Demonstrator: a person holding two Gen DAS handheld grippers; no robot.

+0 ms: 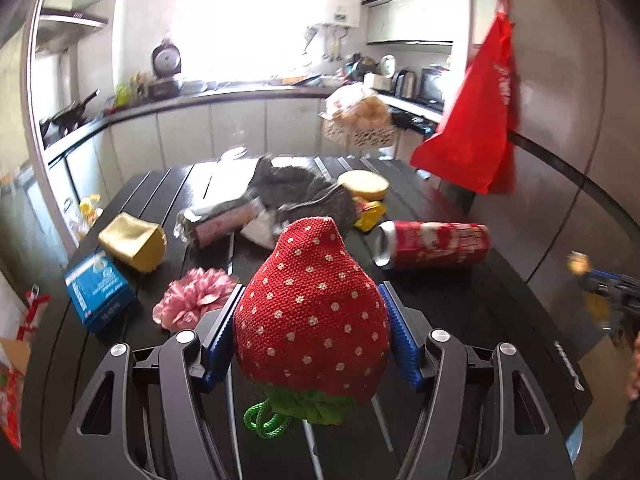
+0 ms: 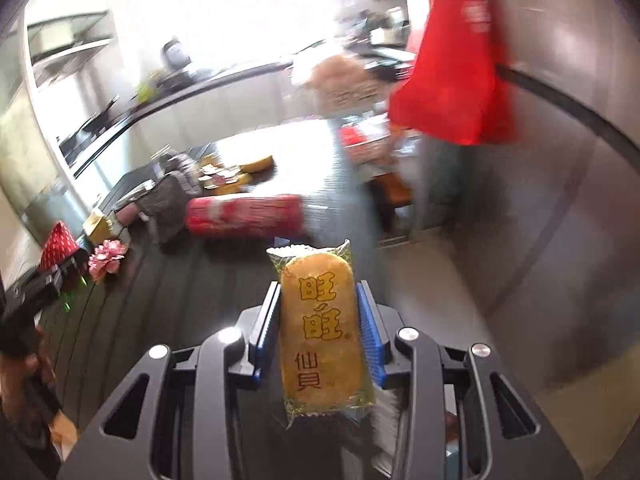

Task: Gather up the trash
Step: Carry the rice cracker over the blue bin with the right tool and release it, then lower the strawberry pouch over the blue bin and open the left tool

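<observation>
My left gripper (image 1: 311, 300) is shut on a red strawberry-shaped pouch (image 1: 316, 312) with white dots and a green cord, held above the black table (image 1: 460, 300). My right gripper (image 2: 317, 292) is shut on a yellow rice cracker packet (image 2: 320, 332) with red characters, lifted off the table (image 2: 180, 280). A red bag (image 1: 476, 120) hangs at the upper right on the fridge side, also seen as the red bag (image 2: 460, 60) in the right wrist view. In that view the left gripper with the strawberry pouch (image 2: 59, 246) shows at the far left.
On the table lie a red can (image 1: 436, 244), a pink flower bow (image 1: 196, 298), a blue box (image 1: 98, 292), a yellow carton (image 1: 134, 242), a grey cloth (image 1: 300, 194), a wrapped pink tube (image 1: 224, 224) and a yellow sponge (image 1: 364, 184). A kitchen counter runs behind.
</observation>
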